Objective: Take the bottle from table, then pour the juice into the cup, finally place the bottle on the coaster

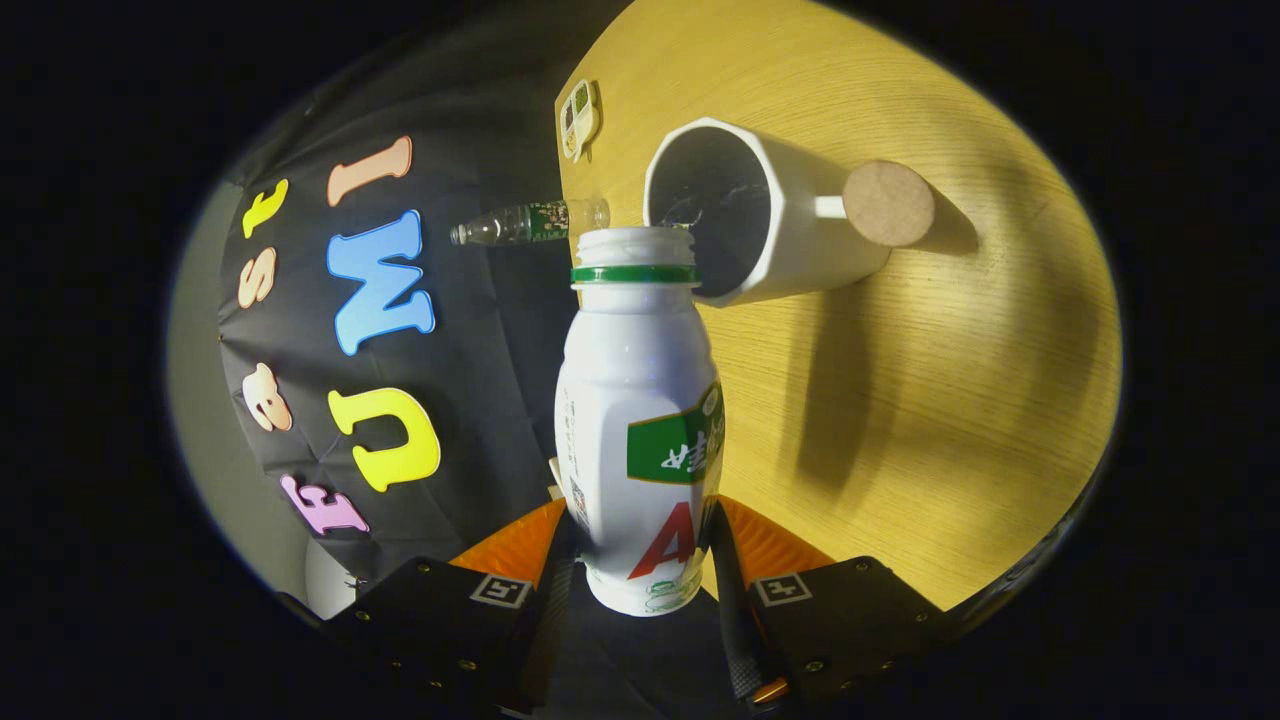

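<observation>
Between the fingers of the gripper (pixel 640 545) sits the white plastic bottle with a green neck ring and green label (pixel 637 420), clamped on both sides near its base and tipped over, so its open mouth meets the rim of the white angular mug with a dark inside (pixel 745 210). Just past the mug's handle there's a round cork coaster (pixel 888 203). Plenty of bare light-wood table (pixel 930 400) on that side. A clear plastic bottle (pixel 520 223) sits at the table's edge by the mug.
</observation>
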Demonstrator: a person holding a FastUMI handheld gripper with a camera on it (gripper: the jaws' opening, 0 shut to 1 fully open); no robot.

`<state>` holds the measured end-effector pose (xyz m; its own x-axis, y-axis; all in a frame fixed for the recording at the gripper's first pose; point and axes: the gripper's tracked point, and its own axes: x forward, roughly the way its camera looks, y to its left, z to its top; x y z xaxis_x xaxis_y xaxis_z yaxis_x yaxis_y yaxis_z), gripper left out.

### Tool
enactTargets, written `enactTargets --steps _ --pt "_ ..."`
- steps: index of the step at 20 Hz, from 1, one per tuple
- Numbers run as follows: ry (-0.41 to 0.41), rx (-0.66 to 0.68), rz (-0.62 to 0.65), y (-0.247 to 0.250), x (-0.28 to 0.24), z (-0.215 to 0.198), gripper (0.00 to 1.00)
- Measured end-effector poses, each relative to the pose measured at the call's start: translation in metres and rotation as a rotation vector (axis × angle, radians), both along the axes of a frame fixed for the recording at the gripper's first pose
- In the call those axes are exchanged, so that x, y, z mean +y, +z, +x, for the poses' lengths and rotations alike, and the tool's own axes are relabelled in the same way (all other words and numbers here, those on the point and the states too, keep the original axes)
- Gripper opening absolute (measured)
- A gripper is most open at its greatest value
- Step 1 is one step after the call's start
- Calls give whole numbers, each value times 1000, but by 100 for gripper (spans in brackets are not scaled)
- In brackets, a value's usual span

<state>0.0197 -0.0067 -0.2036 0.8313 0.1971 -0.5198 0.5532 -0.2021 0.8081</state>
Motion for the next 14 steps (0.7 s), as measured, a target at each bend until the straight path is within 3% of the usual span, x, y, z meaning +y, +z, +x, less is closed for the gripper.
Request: enactTargets --steps 14 --pt "-10 0 56 7 7 0 66"
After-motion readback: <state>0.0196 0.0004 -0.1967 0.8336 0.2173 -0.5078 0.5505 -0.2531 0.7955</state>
